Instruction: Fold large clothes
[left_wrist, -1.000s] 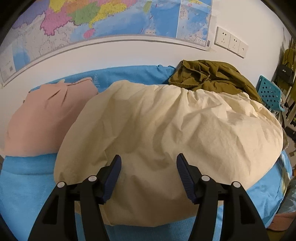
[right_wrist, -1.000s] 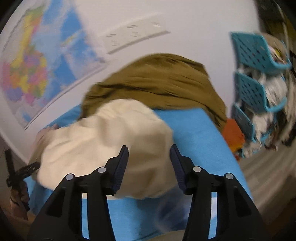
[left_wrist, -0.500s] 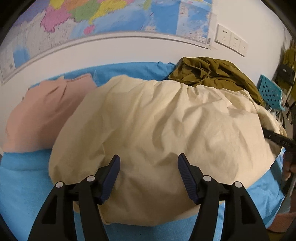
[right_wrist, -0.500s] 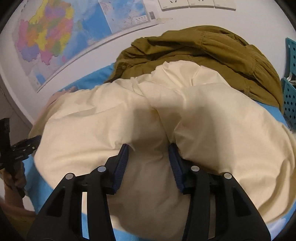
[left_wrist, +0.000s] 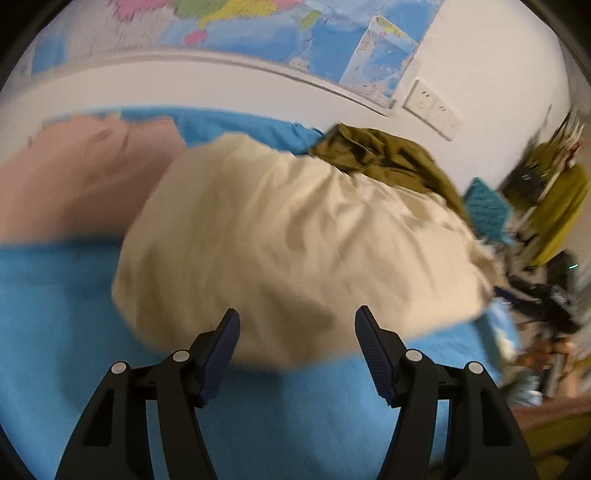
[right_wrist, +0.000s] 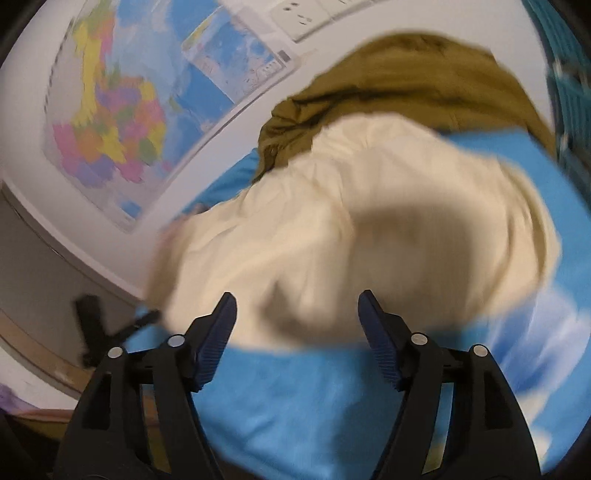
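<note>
A large cream garment (left_wrist: 295, 240) lies folded on the blue cloth-covered table (left_wrist: 55, 332); it also shows in the right wrist view (right_wrist: 351, 240). My left gripper (left_wrist: 297, 332) is open and empty, just above the garment's near edge. My right gripper (right_wrist: 297, 314) is open and empty, above the garment's near edge on the right side. The left gripper shows blurred at the left of the right wrist view (right_wrist: 96, 325). Both views are motion-blurred.
A pink garment (left_wrist: 81, 184) lies to the left of the cream one. An olive-green garment (left_wrist: 388, 162) is heaped behind it by the wall, also in the right wrist view (right_wrist: 406, 81). A teal basket rack (left_wrist: 487, 214) stands at the right. A map (right_wrist: 129, 110) hangs on the wall.
Both grippers have pulled back from the cream garment, so more blue cloth shows in front of them. The right gripper's jaws have opened wider. The garment stays on the table.
</note>
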